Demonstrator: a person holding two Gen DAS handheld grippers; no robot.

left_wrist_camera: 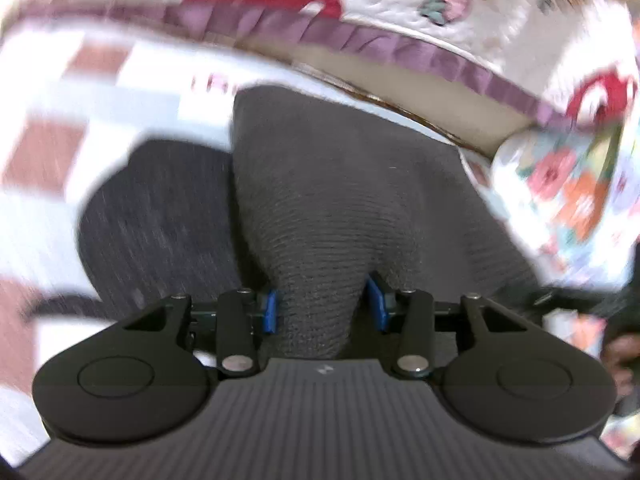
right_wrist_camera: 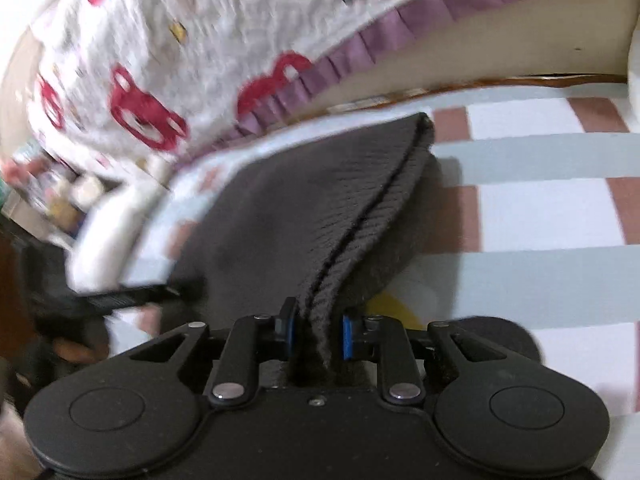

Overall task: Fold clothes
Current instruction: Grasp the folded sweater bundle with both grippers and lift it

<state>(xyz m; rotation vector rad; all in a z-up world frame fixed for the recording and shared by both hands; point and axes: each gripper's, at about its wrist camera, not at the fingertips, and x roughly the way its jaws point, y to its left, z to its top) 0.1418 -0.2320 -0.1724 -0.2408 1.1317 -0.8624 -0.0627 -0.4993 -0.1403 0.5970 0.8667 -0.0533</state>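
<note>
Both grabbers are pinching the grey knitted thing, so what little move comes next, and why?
Probably lift it and lay it flat on the checked sheet. The left gripper and right gripper each pinch the bunched grey knit garment, which still looks rumpled.

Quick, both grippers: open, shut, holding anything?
Left gripper: shut on a bunched fold of the grey knit garment.
Right gripper: shut on the doubled ribbed edge of the same garment.

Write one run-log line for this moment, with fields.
step: folding | item: dark grey ribbed knit garment | left hand-held gripper: shut on it | right hand-held gripper: shut on it
</note>
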